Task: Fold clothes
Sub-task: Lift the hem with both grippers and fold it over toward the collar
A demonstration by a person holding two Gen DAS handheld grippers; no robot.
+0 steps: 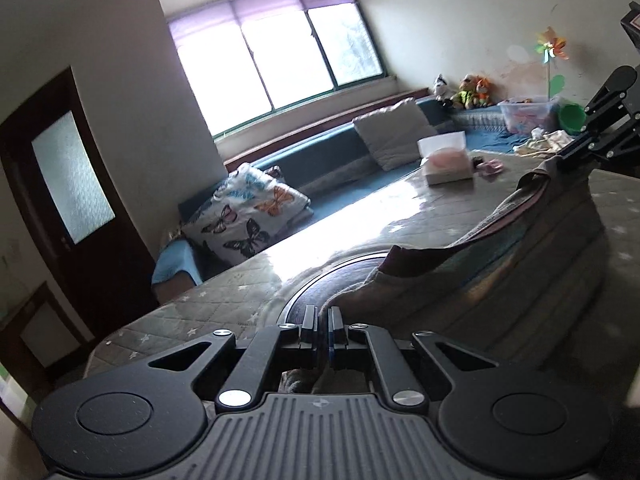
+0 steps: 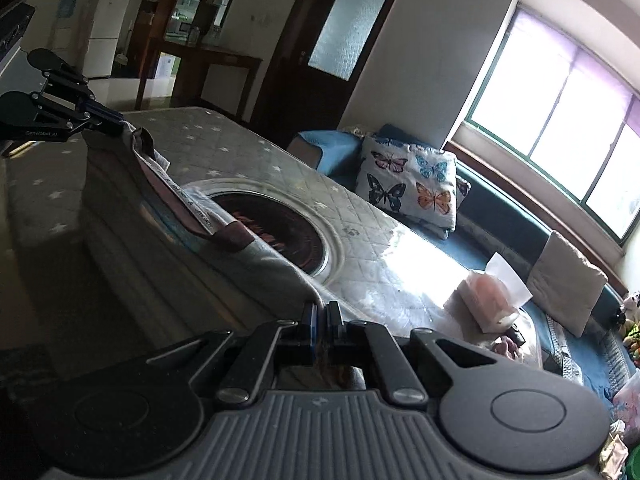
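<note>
A grey striped shirt (image 1: 532, 248) with a maroon collar is stretched between both grippers above the table. My left gripper (image 1: 323, 320) is shut on one shoulder edge of the shirt. My right gripper (image 2: 320, 316) is shut on the other shoulder edge; it shows in the left wrist view (image 1: 568, 156) at the far right. The left gripper shows in the right wrist view (image 2: 116, 120) at the upper left. The shirt (image 2: 168, 240) hangs down from the collar band, and its lower part is hidden in shadow.
The table (image 1: 224, 300) has a quilted star cover and a round dark inset (image 2: 276, 236). A tissue box (image 1: 446, 164) and a small pink item (image 1: 490, 168) lie on it. Beyond are a blue bench, a butterfly pillow (image 1: 252, 216), a grey cushion, toys and a window.
</note>
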